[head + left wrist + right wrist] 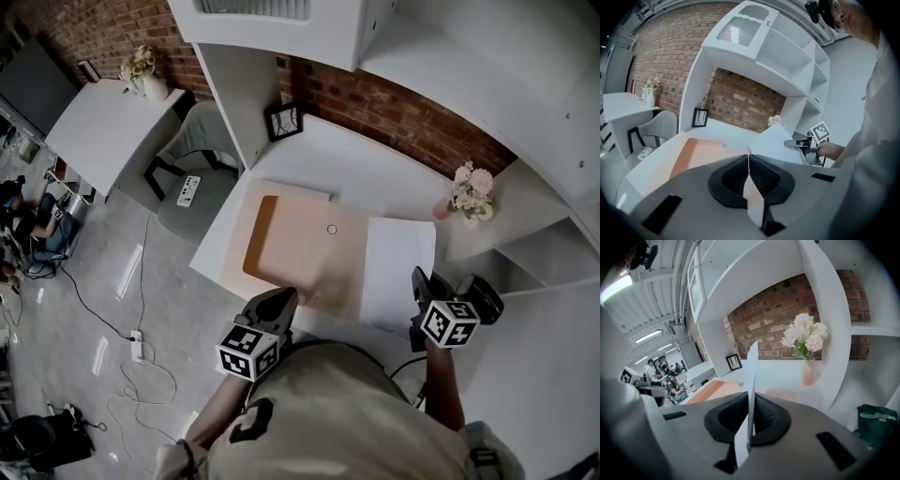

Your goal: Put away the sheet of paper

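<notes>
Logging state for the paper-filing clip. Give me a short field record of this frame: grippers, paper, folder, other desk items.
left gripper: jaws shut on the near edge of the peach folder
right gripper: jaws shut on the sheet of paper, which shows edge-on in the right gripper view
paper position: along the folder's right side, not yet inside it
folder: lying on the white desk
other items: flower vase and picture frame at the back of the desk

The person's shoulders (328, 412) hide the table's (375, 169) near edge; the right tool (418, 281) covers a corner of the sheet of paper (398, 267). The speck (332, 229) on the orange pad (300, 244) is too small to tell
</notes>
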